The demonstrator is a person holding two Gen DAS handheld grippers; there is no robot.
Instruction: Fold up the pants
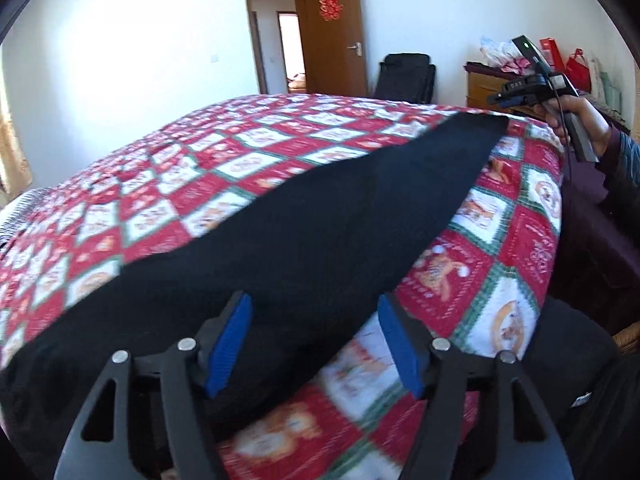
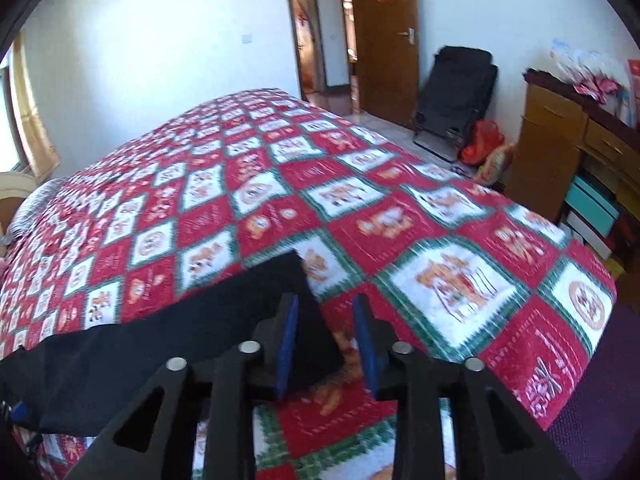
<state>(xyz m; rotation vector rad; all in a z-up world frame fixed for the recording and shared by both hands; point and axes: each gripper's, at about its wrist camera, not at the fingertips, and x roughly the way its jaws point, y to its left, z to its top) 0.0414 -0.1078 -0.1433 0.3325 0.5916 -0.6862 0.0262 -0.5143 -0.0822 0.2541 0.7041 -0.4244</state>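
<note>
Black pants [image 1: 304,236] lie flat along the near edge of a bed, stretched from lower left to upper right in the left wrist view. My left gripper [image 1: 316,340] is open just above the wide end of the pants, holding nothing. In the right wrist view the narrow leg end [image 2: 224,320] lies under my right gripper [image 2: 326,344], which is open with its blue pads [image 2: 288,344] either side of the leg's corner, and empty. The right gripper [image 1: 520,94] also shows held in a hand at the far end of the pants.
The bed carries a red, white and green patterned quilt [image 2: 360,208]. A wooden cabinet [image 2: 560,148] with bags on top stands at the right. A black folding chair [image 2: 456,100] and an open brown door [image 2: 384,40] are beyond the bed. My dark trousers [image 1: 580,360] are at the bed's edge.
</note>
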